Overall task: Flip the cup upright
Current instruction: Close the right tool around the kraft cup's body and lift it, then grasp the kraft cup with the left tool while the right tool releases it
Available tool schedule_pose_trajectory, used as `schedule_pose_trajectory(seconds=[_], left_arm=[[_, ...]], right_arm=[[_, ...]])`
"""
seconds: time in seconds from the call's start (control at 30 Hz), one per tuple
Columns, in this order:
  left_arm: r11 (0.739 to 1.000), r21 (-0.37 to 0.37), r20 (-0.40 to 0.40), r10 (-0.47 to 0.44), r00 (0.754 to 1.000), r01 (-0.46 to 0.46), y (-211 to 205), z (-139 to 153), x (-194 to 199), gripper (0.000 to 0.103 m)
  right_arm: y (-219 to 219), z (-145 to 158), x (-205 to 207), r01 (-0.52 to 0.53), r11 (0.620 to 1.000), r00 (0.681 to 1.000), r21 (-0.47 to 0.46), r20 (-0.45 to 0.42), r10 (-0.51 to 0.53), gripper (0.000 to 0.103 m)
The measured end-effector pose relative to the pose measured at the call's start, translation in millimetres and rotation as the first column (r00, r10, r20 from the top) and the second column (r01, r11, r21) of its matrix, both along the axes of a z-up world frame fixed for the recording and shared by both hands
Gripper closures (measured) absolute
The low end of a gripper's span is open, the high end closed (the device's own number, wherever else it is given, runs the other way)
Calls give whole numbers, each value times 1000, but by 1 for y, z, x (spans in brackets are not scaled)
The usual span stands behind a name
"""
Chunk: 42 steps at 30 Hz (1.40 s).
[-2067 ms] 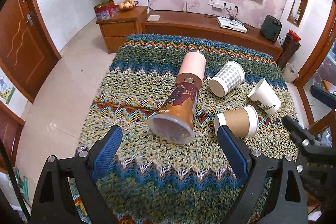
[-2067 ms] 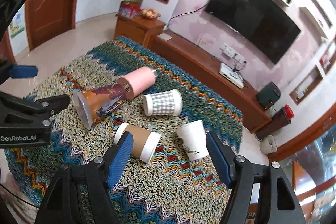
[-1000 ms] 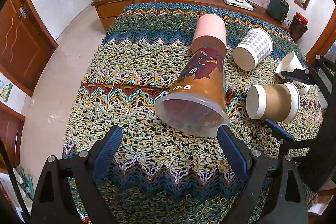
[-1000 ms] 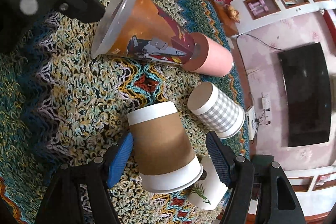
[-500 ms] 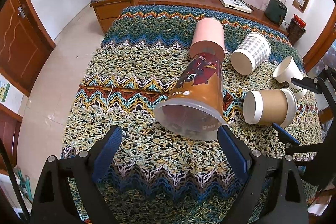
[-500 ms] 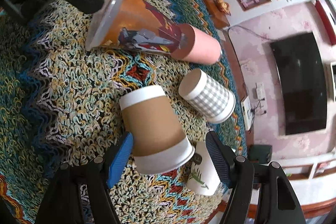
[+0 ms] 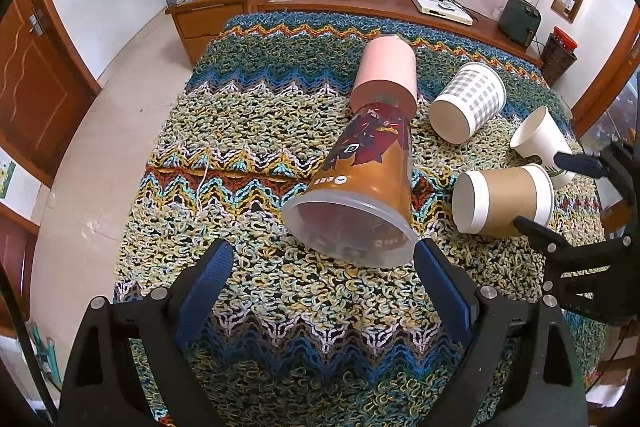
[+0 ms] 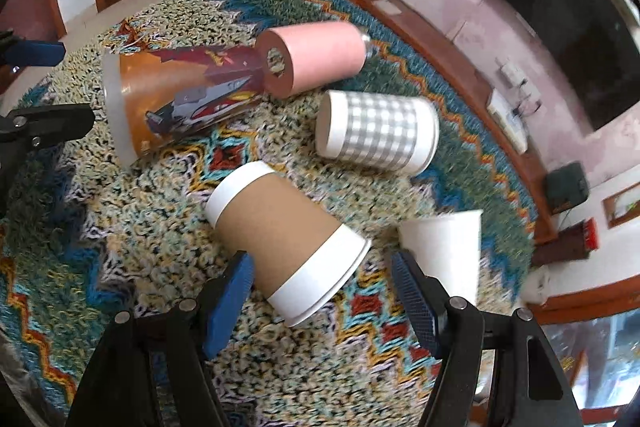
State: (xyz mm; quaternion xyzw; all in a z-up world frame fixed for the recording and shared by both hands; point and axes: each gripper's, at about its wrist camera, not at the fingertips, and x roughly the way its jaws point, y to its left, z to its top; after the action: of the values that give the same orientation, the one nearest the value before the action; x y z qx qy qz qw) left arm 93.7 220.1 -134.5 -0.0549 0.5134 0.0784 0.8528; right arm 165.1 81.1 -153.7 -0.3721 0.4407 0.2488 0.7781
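**Two tools closing in, five cups still down**

Five cups lie on their sides on the crocheted cover of the tabletop (image 7: 248, 131), none upright yet. Over the last second the right tool (image 8: 320, 283) has swung round and lowered, so the brown-sleeved cup (image 8: 284, 239) now sits between its spread blue fingers (image 8: 230, 301), rim end nearest the camera; the fingers are near the cup but not touching it. The left tool (image 7: 320, 279) has drawn back slightly from a second ago and hangs open before the mouth of the tall printed cup (image 7: 360, 187), holding nothing.

That shift suggests the brown-sleeved cup is the one about to be grasped (the frame is motion-blurred, so the tool is likely mid-approach). The pink cup (image 7: 386, 71), checked cup (image 7: 468, 107) and white cup (image 7: 540, 143) look unmoved. The flip itself has not begun.
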Motion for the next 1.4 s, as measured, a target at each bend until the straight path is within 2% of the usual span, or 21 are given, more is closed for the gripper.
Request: schedule_pose_trajectory(seconds=[0.17,0.3,0.43,0.5,0.53,0.6,0.7,0.77,0.97,1.0,1.07,1.1,1.13,1.2,1.37,1.4], left_arm=[[1000,5,2,8,1000,-8,2,0,0,10],[1000,4,-1,30,1000,-30,11,0,-1,10],[999,-7,-4,50,999,-50,20,0,-1,10],[998,-10,-3,56,998,-56,23,0,-1,10],[998,-11,-3,59,998,-59,25,0,-1,10],[998,-16,-4,61,998,-61,26,0,0,10],[998,-24,-10,59,998,-60,26,-1,0,10],[998,-29,-12,59,998,-59,27,-2,-1,10],[996,-46,0,71,998,-70,30,5,-9,10],[996,-50,2,72,997,-72,30,7,-11,10],[996,-60,6,72,997,-71,29,10,-16,10],[995,-64,6,71,997,-70,28,11,-18,10],[995,-68,5,68,998,-68,26,12,-22,10],[995,-76,2,61,998,-61,23,14,-29,10],[996,-77,-6,38,999,-38,13,18,-45,10],[997,-77,-8,32,999,-32,12,18,-47,10]], right_arm=[[19,-5,-12,-143,986,989,-88,36,147,31],[35,-22,-24,-284,939,953,-196,49,298,31],[43,-41,-34,-388,862,901,-325,63,429,31],[44,-51,-37,-420,821,878,-386,58,476,36],[44,-55,-39,-435,803,867,-409,52,496,43],[45,-64,-41,-453,761,847,-465,42,530,42],[45,-67,-49,-479,716,814,-507,49,579,43],[44,-67,-58,-498,681,783,-536,59,619,43],[29,-51,-107,-591,554,654,-586,55,754,43],[24,-48,-122,-614,520,620,-593,45,784,43],[19,-46,-142,-649,472,571,-596,28,820,43],[12,-45,-159,-679,430,529,-595,10,849,43],[12,-46,-167,-692,407,507,-597,1,862,43],[4,-50,-193,-726,337,437,-600,-24,899,43],[-5,-61,-237,-770,235,346,-593,-79,935,43],[-3,-61,-237,-775,226,339,-590,-86,937,42]])
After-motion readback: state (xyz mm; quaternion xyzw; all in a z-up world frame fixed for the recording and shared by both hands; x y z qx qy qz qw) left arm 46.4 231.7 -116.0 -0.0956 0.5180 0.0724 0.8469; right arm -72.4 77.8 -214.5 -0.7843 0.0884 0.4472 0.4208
